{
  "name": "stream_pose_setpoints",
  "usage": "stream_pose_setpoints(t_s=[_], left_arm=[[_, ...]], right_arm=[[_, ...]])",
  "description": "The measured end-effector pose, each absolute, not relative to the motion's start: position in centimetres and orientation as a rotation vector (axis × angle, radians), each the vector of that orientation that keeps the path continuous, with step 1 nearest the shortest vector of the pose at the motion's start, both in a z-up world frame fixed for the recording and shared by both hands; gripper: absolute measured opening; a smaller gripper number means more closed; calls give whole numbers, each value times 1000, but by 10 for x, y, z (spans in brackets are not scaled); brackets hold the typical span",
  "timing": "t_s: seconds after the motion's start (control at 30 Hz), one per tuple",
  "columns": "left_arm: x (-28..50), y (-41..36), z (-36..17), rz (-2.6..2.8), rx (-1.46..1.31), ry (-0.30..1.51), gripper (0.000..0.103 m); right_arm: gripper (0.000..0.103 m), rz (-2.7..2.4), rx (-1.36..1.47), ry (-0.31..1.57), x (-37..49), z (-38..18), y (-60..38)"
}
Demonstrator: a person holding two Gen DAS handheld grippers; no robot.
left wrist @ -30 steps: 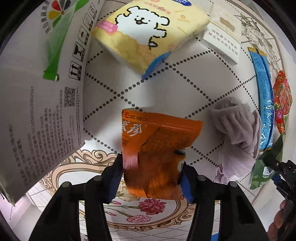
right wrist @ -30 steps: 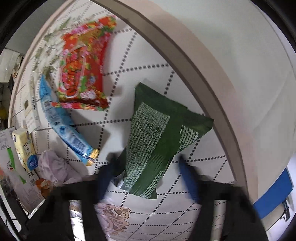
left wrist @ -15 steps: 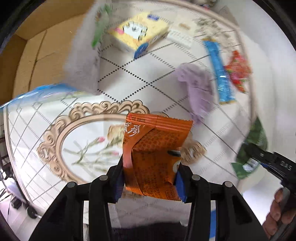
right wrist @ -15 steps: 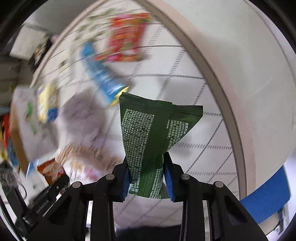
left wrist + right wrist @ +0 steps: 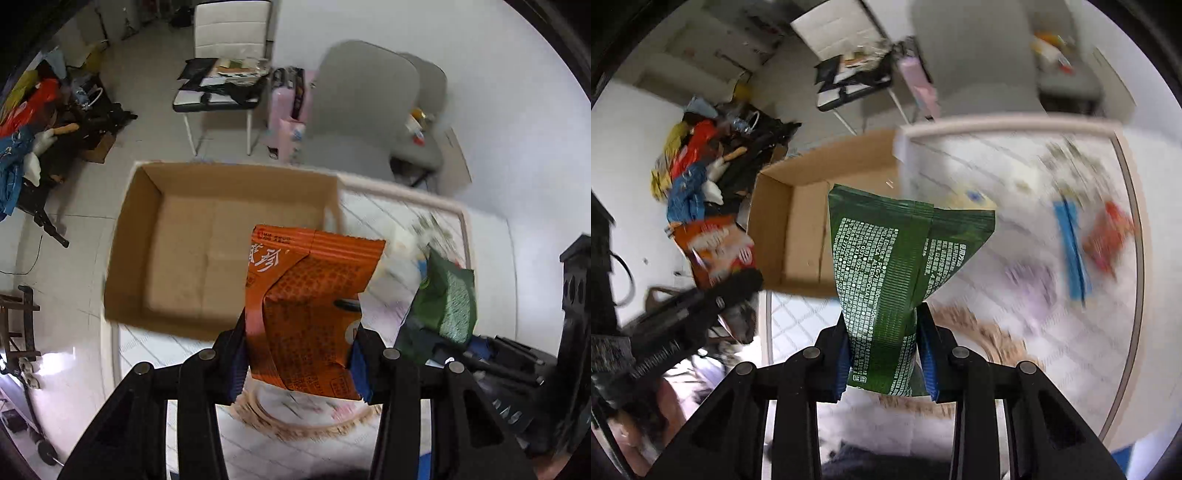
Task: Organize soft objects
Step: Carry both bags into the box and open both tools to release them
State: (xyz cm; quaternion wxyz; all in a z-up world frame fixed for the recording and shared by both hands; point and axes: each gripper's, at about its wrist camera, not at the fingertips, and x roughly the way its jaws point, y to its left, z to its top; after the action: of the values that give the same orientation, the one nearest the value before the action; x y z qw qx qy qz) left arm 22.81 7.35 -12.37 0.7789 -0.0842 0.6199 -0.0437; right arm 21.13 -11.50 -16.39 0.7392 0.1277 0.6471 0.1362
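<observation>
My left gripper (image 5: 299, 363) is shut on an orange snack packet (image 5: 310, 314) and holds it in the air near the open cardboard box (image 5: 184, 251). My right gripper (image 5: 884, 360) is shut on a green packet (image 5: 890, 266), also lifted, with the same box (image 5: 798, 229) behind it. The green packet shows in the left wrist view (image 5: 450, 299), to the right of the orange one. The orange packet shows in the right wrist view (image 5: 716, 251), at the left. The box looks empty inside.
On the patterned table (image 5: 1015, 177) lie a blue packet (image 5: 1071, 247), a red packet (image 5: 1108, 236), a purple cloth (image 5: 1030, 284) and a yellow pack (image 5: 971, 199), all blurred. Chairs (image 5: 362, 110) and floor clutter (image 5: 37, 122) stand beyond the table.
Both grippers have lifted their packets off the table and swung toward the cardboard box. The views now look across the table at the box and room instead of down at the tabletop.
</observation>
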Motion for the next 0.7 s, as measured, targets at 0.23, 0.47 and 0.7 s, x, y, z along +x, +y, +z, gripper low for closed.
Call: stream_pose_setpoints(t_s=[0.23, 0.47, 0.7], left_arm=[[317, 133, -189, -118, -201, 1466, 43], [360, 132, -287, -206, -221, 1664, 43], [378, 122, -331, -296, -239, 1751, 44]], right_arm=[[34, 226, 180, 1491, 304, -214, -31], [34, 150, 86, 1595, 353, -292, -3], [34, 107, 31, 1626, 376, -333, 5]])
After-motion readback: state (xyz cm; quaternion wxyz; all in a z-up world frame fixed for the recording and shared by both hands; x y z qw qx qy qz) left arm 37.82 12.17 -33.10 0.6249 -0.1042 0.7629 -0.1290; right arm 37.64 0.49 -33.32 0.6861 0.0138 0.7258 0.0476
